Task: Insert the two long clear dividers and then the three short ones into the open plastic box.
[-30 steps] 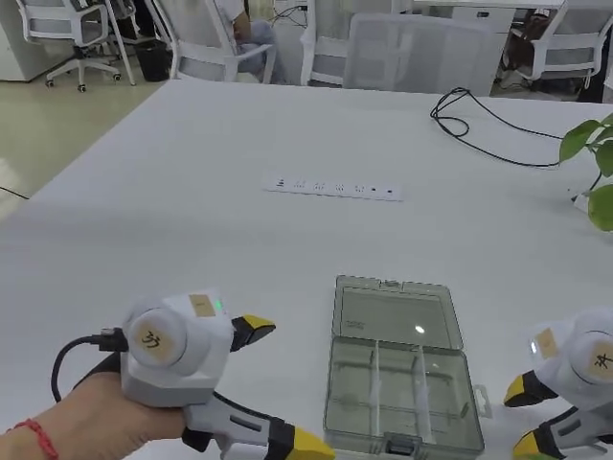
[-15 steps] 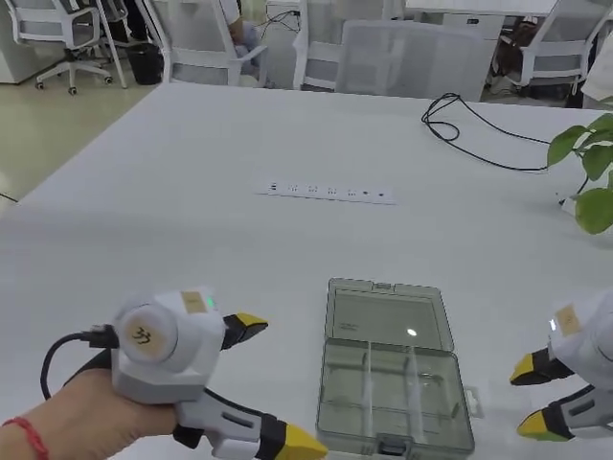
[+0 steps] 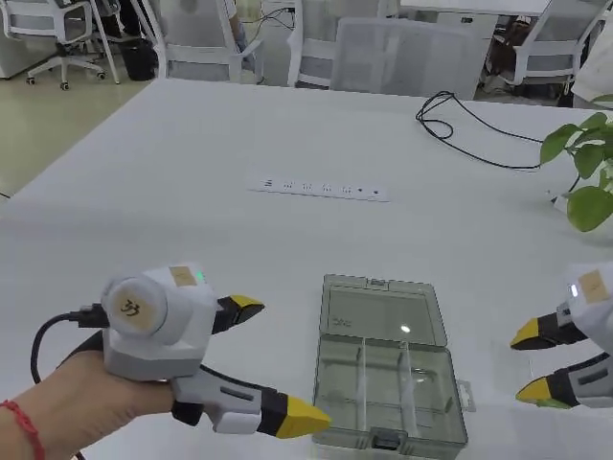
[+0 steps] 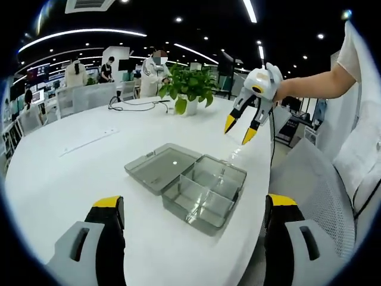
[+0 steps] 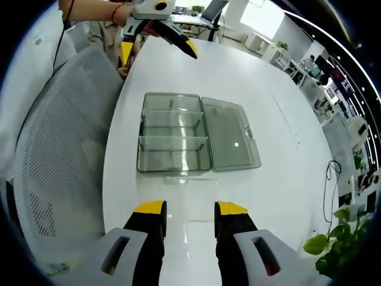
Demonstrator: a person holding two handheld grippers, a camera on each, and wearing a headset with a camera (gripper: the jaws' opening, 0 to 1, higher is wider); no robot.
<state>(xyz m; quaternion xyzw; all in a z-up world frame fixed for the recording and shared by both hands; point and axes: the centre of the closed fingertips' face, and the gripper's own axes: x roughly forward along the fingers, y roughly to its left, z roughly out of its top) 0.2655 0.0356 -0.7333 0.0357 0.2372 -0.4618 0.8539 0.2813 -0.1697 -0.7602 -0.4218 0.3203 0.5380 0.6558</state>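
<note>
Between left claw [image 3: 278, 362] and right claw [image 3: 529, 364], open box [image 3: 335, 379]

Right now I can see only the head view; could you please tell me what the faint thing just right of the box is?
Observer: In the right gripper view it is a clear strip, probably a divider. It lies flat on the table just beside the box, on the side that faces the right claw.
Operator: Thank you. What stands at the table's edge on my side?
Observer: A grey mesh chair, close against that edge.
Operator: And is the plant at my right in a pot?
Observer: Yes. The left gripper view shows the plant in a white pot on the table.
</note>
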